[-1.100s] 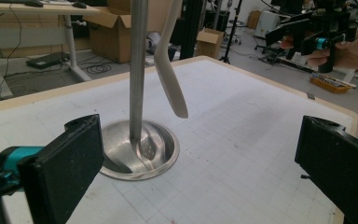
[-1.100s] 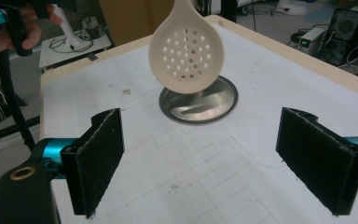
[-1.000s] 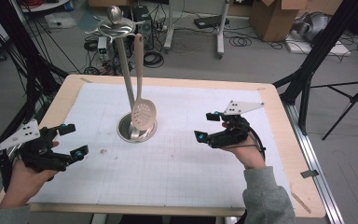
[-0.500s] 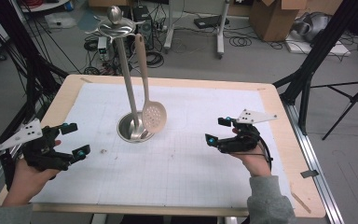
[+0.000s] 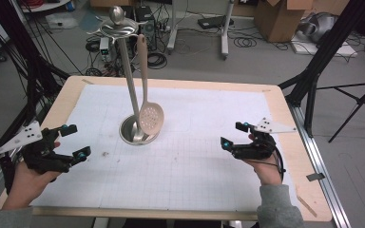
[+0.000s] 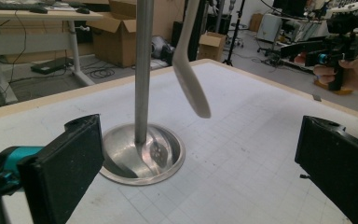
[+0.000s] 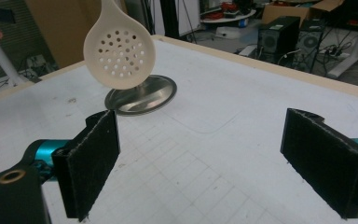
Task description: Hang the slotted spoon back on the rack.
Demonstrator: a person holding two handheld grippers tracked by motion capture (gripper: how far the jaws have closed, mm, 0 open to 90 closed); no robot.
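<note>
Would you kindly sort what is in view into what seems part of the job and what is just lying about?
Likely part of the job:
- slotted spoon, hanging from the stand
- stand, its round base on the table
- left tool, open
- right tool, open

Just lying about:
- cardboard boxes on the floor
- cables
- tripod

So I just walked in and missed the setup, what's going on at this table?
A person sits at the table with a hand-held gripper in each hand. The left hand-held gripper and the right hand-held gripper are both open and hold nothing, resting near the table's two sides. Between them stands a metal utensil stand with a round base, and a pale slotted spoon hangs from its top, its perforated bowl just above the base.
</note>
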